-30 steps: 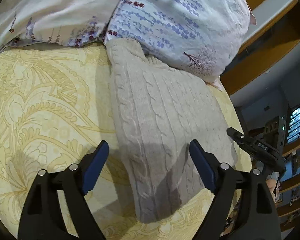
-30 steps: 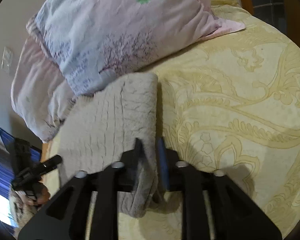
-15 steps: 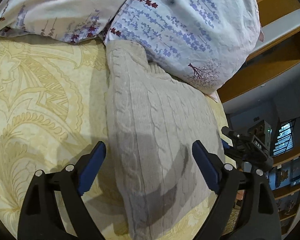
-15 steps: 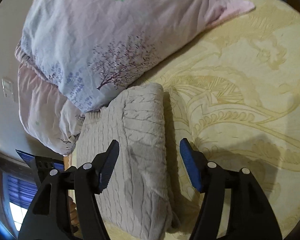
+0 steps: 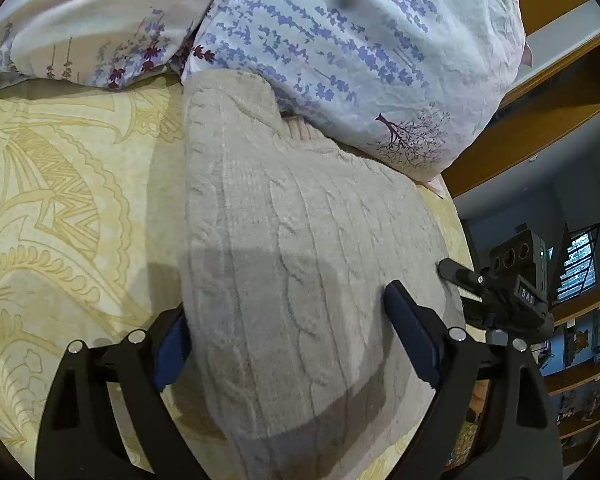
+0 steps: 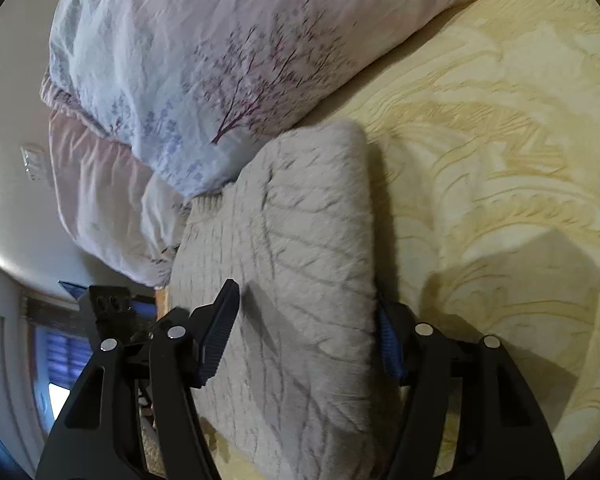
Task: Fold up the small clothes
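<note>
The folded grey cable-knit sweater (image 5: pixel 300 272) lies on the bed's yellow patterned bedspread (image 5: pixel 60 208), its far end against a floral pillow (image 5: pixel 360 60). The left tongs (image 5: pixel 286 336) stand wide, straddling the sweater's near part without pressing it. The right tongs (image 6: pixel 304 336), having just been opening, also stand spread, with the sweater's thick folded edge between them, ungripped.

Left hand-held gripper (image 5: pixel 288 336) gapes wide; right hand-held gripper (image 6: pixel 306 332) has just been opening.
</note>
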`<state>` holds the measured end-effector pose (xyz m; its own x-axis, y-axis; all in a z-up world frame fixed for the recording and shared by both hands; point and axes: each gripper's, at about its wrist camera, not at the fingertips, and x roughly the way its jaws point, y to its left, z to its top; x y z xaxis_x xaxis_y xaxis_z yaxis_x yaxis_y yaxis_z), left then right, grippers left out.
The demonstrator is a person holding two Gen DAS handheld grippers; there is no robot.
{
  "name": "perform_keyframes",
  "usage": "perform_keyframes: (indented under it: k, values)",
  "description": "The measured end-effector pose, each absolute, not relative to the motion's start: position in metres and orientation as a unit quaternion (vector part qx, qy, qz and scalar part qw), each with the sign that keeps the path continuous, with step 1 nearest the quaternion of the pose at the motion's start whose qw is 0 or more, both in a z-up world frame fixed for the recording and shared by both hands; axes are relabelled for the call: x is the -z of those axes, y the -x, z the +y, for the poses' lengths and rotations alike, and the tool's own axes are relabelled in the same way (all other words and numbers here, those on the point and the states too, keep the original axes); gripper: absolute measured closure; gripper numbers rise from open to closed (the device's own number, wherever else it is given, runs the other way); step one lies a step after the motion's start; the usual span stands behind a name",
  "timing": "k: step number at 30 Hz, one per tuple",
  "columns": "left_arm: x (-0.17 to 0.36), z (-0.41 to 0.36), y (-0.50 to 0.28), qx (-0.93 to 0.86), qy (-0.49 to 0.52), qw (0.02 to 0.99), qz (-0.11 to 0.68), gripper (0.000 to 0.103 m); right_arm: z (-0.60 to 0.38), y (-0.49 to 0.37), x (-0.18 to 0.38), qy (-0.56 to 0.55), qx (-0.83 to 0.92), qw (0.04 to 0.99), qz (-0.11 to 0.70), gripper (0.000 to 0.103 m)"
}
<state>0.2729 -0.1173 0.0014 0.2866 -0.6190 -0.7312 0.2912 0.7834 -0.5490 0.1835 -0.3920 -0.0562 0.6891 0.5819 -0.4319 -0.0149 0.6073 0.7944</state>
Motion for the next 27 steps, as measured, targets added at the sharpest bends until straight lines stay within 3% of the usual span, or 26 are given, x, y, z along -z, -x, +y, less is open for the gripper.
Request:
perform_keyframes:
  k: [2, 4, 9, 16, 27]
  values:
    - [-0.001, -0.118, -0.273, 0.290, 0.163, 0.786, 0.521, 0.015, -0.388, -0.184, 0.054, -0.394, -0.186, 0.829, 0.351, 0.038]
    - [0.001, -0.122, -0.276, 0.291, 0.174, 0.783, 0.522, 0.022, -0.385, -0.185, 0.053, -0.388, -0.195, 0.829, 0.351, 0.039]
    - [0.003, -0.113, -0.276, 0.297, 0.208, 0.773, 0.520, 0.037, -0.380, -0.186, 0.055, -0.384, -0.208, 0.827, 0.354, 0.062]
    - [-0.003, -0.100, -0.270, 0.310, 0.225, 0.773, 0.506, 0.059, -0.372, -0.177, 0.049, -0.390, -0.217, 0.829, 0.336, 0.069]
    - [-0.036, -0.030, -0.244, 0.312, 0.220, 0.791, 0.478, 0.062, -0.298, -0.177, 0.015, -0.314, -0.246, 0.861, 0.317, 0.071]
